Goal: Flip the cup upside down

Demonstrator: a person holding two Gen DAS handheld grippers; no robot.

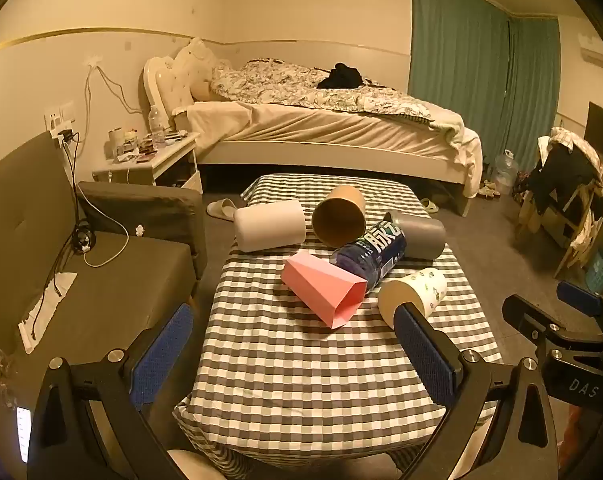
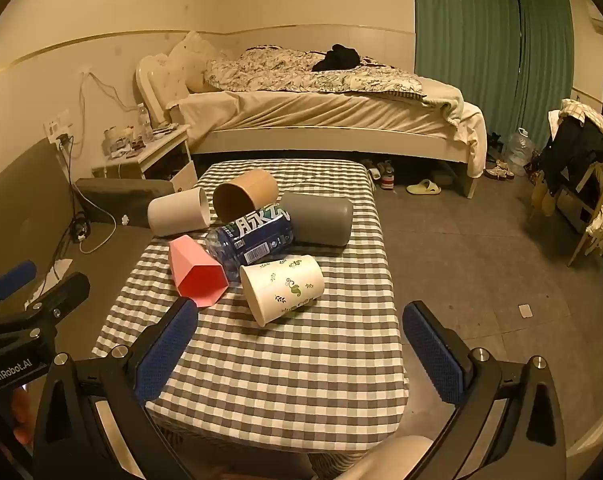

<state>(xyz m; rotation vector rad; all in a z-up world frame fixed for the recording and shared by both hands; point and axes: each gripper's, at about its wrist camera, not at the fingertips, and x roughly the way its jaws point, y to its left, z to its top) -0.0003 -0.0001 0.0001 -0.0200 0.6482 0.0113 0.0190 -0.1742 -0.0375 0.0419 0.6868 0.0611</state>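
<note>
checked table (image 2: pixel 285 380) bearing five cups, all on their sides around a blue bottle (image 2: pixel 257 236): grey (image 2: pixel 319 218), white (image 2: pixel 177 212), brown (image 2: pixel 243 196), pink (image 2: pixel 193 270), leaf-printed cup (image 2: pixel 285 286) nearest. none inverted yet; task judged unstarted. left gripper (image 1: pixel 297 350) and right gripper (image 2: pixel 301 354) spread wide, empty. leaf print legible only in right view.

left gripper (image 1: pixel 293 344) level, jaws spread wide, nothing between pads. right gripper (image 2: pixel 299 346) same: jaws wide apart, empty, alongside left one.
</note>
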